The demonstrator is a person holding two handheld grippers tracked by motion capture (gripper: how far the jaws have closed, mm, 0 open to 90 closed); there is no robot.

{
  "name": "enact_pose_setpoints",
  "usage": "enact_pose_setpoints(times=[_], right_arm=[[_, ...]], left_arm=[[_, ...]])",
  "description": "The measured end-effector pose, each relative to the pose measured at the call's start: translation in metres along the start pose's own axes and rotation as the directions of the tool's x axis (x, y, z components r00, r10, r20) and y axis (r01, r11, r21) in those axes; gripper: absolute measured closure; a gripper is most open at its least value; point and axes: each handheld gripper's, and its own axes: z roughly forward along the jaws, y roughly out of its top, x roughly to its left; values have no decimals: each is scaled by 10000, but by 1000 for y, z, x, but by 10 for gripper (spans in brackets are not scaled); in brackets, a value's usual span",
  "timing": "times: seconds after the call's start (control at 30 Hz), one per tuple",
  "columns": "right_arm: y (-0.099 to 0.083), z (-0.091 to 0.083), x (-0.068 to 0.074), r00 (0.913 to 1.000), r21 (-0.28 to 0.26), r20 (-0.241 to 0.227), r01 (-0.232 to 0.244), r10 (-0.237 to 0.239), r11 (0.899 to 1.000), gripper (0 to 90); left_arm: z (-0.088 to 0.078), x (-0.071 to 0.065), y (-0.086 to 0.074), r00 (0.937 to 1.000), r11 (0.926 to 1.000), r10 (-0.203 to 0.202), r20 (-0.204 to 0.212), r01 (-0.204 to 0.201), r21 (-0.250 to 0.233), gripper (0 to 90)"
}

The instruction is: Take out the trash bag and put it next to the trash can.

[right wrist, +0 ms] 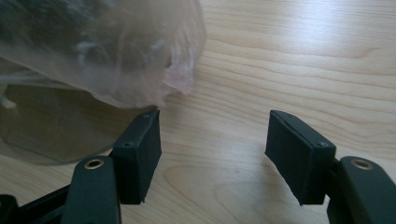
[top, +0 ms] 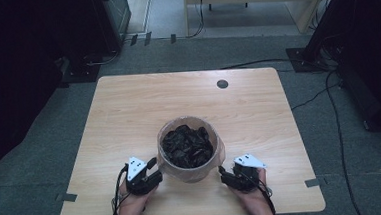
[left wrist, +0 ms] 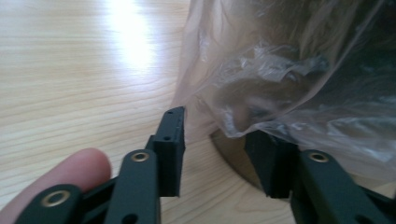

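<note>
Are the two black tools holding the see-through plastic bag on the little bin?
Not yet, it seems. The left tool has the clear plastic bag's hanging edge between open jaws; the right tool stands open beside it, gripping nothing.

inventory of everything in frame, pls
bin: 1, small round container, near middle of the table
liner bag: 1, clear plastic, folded over the bin's rim and hanging down its sides
bag contents: dark crumpled heap, inside the bag
table: 1, light wood, with a round grey grommet near its far edge
cables: several, black, on the grey floor right of the table
left gripper: 1, black, left of the bin, jaws apart at the hanging bag's edge
right gripper: 1, black, right of the bin, jaws open over bare wood
</note>
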Motion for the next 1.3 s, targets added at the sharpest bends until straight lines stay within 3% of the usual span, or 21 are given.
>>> enact_pose_setpoints(times=[0.1, 0.2, 0.3, 0.37, 0.43, 0.47, 0.5, 0.57, 0.63, 0.77, 0.87, 0.97, 1.07, 1.1, 1.2, 1.3], right_arm=[[3, 4, 6, 9999, 2, -95, 79, -79, 10000, 354], [5, 8, 12, 9998, -140, -117, 182, -183, 9997, 363], [8, 12, 15, 9998, -274, 181, 40, -35, 9996, 431], [10, 14, 15, 9997, -439, 141, -211, 217, 9988, 524], [10, 15, 16, 9997, -472, 89, -234, 238, 9986, 560], [11, 16, 16, 9998, -618, -110, -165, 159, 9980, 685], [11, 16, 16, 9998, -618, -110, -165, 159, 9980, 685], [13, 15, 16, 9987, -791, -488, -210, 172, 9966, 822], [16, 14, 15, 9977, -1034, -605, -363, 302, 9940, 898], [26, 8, 15, 9977, -1686, -453, -569, 500, 9840, 900], [36, -1, 14, 9983, -2206, -126, -579, 565, 9736, 900], [47, -11, 13, 9984, -2668, -82, -563, 561, 9621, 900], [60, -26, 17, 9997, -3237, 113, -172, 220, 9460, 900], [60, -26, 17, 9997, -3237, 113, -172, 220, 9460, 900], [68, -36, 19, 9996, -3595, 268, 114, -19, 9331, 900], [75, -45, 18, 9993, -3818, 346, 273, -153, 9239, 900]], left_arm=[[1, -1, 1, 9998, 9999, -155, 78, 155, 5, 649], [1, -1, 2, 9993, 9993, -342, 162, 344, -140, 656], [0, -1, 3, 9988, 9989, -388, 304, 396, -239, 699], [0, -3, 3, 9989, 9990, -321, 331, 331, -294, 763], [-1, -4, 4, 9986, 9986, -334, 399, 349, -386, 783], [-2, -5, 5, 9985, 9982, -356, 426, 376, -458, 818], [-2, -5, 5, 9981, 9979, -391, 476, 415, -499, 818], [-5, -6, 8, 9978, 9975, -385, 545, 416, -573, 857], [-8, -6, 12, 9974, 9962, -411, 591, 454, -740, 899], [-19, -5, 21, 9922, 9899, -789, 967, 894, -1096, 900], [-27, -6, 27, 9922, 9874, -875, 887, 982, -1241, 900], [-34, -6, 33, 9923, 9855, -918, 828, 1024, -1352, 900], [-43, -7, 41, 9923, 9825, -926, 826, 1045, -1543, 900], [-47, -7, 44, 9921, 9811, -929, 845, 1057, -1623, 900], [-57, -8, 53, 9923, 9757, -874, 877, 1031, -1934, 900], [-63, -6, 57, 9955, 9756, -780, 531, 871, -2014, 900]])
